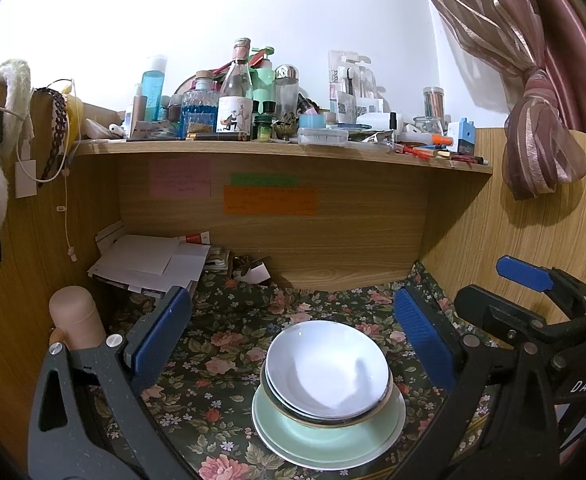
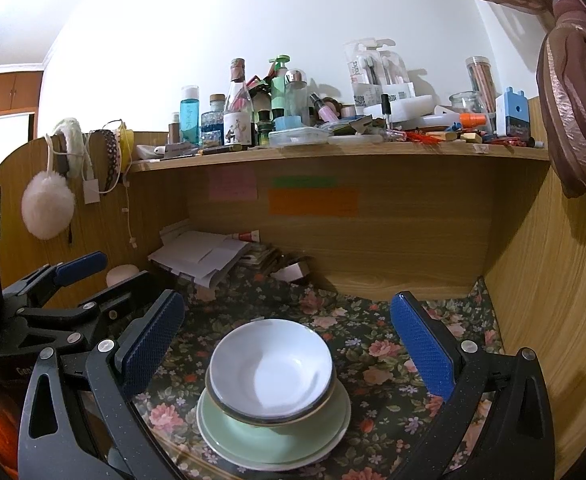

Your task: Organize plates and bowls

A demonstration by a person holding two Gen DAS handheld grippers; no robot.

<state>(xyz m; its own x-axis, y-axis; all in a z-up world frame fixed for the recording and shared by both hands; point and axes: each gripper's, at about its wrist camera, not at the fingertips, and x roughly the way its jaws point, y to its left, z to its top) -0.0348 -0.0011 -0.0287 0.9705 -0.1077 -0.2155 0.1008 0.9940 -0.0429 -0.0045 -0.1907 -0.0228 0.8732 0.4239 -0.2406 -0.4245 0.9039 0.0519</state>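
Note:
A white bowl (image 1: 327, 364) sits nested on top of other bowls, on a pale green plate (image 1: 329, 436) that rests on a white plate. The stack stands on the floral cloth (image 1: 221, 344). My left gripper (image 1: 293, 340) is open and empty, its blue pads either side of the stack and a little behind it. My right gripper (image 2: 289, 344) is also open and empty around the same white bowl (image 2: 271, 364) and green plate (image 2: 273, 436). The right gripper shows at the right edge of the left wrist view (image 1: 533, 284). The left gripper shows at the left of the right wrist view (image 2: 73, 272).
A wooden back panel (image 1: 293, 240) and side walls close the desk nook. Papers (image 1: 153, 264) lie at the back left. A pink cylinder (image 1: 77, 320) stands at the left. A cluttered shelf (image 1: 277, 148) of bottles runs overhead. A curtain (image 1: 541, 128) hangs at the right.

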